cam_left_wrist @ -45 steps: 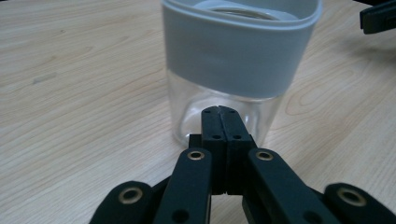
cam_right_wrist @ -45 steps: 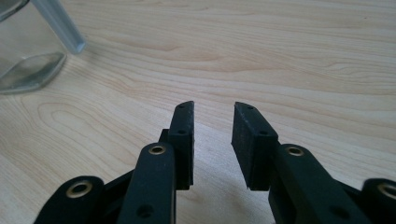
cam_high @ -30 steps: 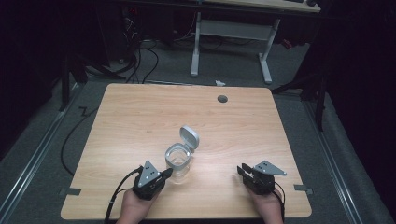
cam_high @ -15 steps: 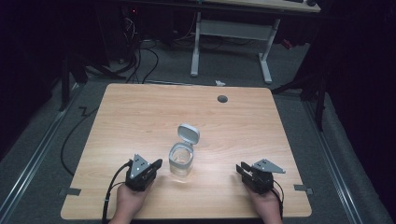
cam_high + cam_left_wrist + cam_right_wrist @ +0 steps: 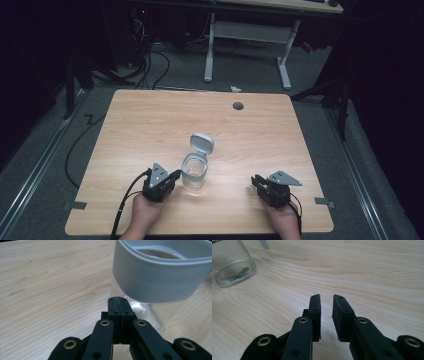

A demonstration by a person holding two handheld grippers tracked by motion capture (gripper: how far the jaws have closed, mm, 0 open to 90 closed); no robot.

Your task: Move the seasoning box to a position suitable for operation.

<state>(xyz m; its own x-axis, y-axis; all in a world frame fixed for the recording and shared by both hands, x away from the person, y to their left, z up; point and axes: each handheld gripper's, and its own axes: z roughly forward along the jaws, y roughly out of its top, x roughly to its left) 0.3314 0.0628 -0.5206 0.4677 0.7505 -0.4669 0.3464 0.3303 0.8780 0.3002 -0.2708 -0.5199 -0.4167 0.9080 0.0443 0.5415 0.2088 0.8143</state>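
A clear glass jar point(image 5: 194, 175) with a grey collar point(image 5: 160, 277) stands near the table's front middle, and its grey flip lid point(image 5: 202, 144) hangs open at the back. My left gripper point(image 5: 174, 176) is shut and empty. Its tips point(image 5: 117, 300) sit just under the collar, close to the glass; I cannot tell if they touch. My right gripper point(image 5: 256, 181) rests low at the front right, well apart from the jar point(image 5: 232, 267). Its jaws point(image 5: 327, 298) have just been closing and stand a little apart, with nothing between them.
The wooden table point(image 5: 150, 125) has a round cable hole point(image 5: 238, 105) at the back right. A cable point(image 5: 125, 205) trails from the left gripper over the front edge. Beyond the table stand a white desk frame point(image 5: 250, 45) and floor cables.
My left gripper drew back from the jar to the left, then came close to it again. The right gripper's jaws have narrowed a little while the hand stayed put.
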